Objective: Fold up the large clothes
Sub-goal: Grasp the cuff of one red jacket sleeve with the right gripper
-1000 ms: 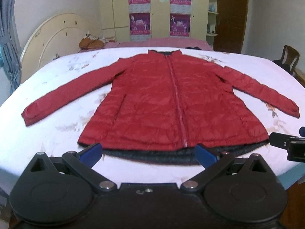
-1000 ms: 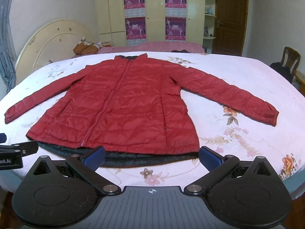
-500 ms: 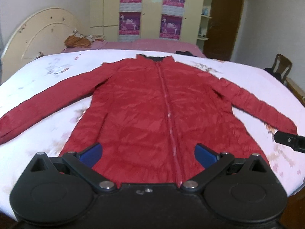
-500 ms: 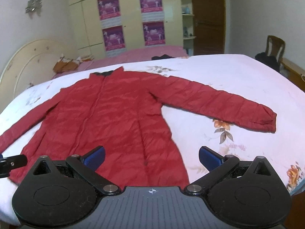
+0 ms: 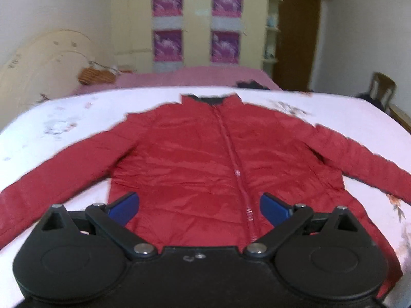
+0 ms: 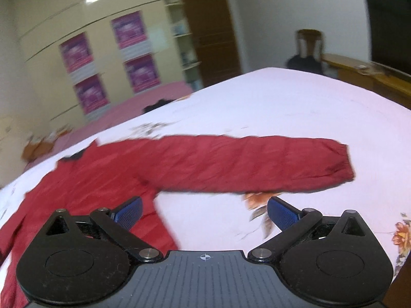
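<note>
I see both tongs, left (image 5: 200,209) and right (image 6: 204,211), gaping wide and empty above the red puffer jacket (image 5: 205,159) on the bed (image 6: 295,107).

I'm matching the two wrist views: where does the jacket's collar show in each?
Left wrist: collar sits top centre, at the far end of the jacket.
Right wrist: collar sits at left, mid-height, blurred, with one sleeve stretching right.
Shared landmark: the four purple posters on the wardrobe behind the bed.
</note>
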`<action>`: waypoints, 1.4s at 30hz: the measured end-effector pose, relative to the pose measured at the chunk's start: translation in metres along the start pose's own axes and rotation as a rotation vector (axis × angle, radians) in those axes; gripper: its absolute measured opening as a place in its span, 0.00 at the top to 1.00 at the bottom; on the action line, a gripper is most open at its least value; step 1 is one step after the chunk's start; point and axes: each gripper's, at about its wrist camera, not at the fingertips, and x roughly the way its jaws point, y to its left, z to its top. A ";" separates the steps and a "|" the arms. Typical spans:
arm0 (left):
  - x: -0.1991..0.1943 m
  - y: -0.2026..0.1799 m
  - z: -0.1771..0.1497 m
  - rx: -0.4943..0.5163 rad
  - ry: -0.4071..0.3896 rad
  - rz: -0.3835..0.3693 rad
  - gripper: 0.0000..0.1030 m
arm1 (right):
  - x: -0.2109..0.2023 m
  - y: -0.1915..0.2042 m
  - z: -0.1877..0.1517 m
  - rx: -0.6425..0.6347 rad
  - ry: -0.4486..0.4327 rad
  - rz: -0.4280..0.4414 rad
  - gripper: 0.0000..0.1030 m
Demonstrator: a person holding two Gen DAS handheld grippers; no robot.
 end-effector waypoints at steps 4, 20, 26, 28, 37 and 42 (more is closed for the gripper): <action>0.020 -0.004 0.003 -0.074 0.040 -0.086 0.04 | 0.011 -0.031 0.009 0.065 0.017 -0.056 0.40; 0.108 -0.080 0.026 -0.027 0.158 -0.122 0.07 | 0.071 -0.193 0.019 0.476 0.056 -0.111 0.40; 0.128 -0.082 0.026 -0.062 0.198 -0.091 0.07 | 0.068 -0.205 0.024 0.504 0.018 -0.114 0.78; 0.131 -0.079 0.028 -0.070 0.198 -0.072 0.08 | 0.062 -0.206 0.027 0.461 -0.009 -0.116 0.91; 0.132 -0.037 0.034 -0.099 0.218 0.082 0.07 | 0.075 -0.117 0.080 0.073 -0.099 0.032 0.96; 0.126 -0.001 0.041 -0.119 0.201 0.109 0.09 | 0.085 -0.016 0.073 -0.141 -0.057 0.259 0.96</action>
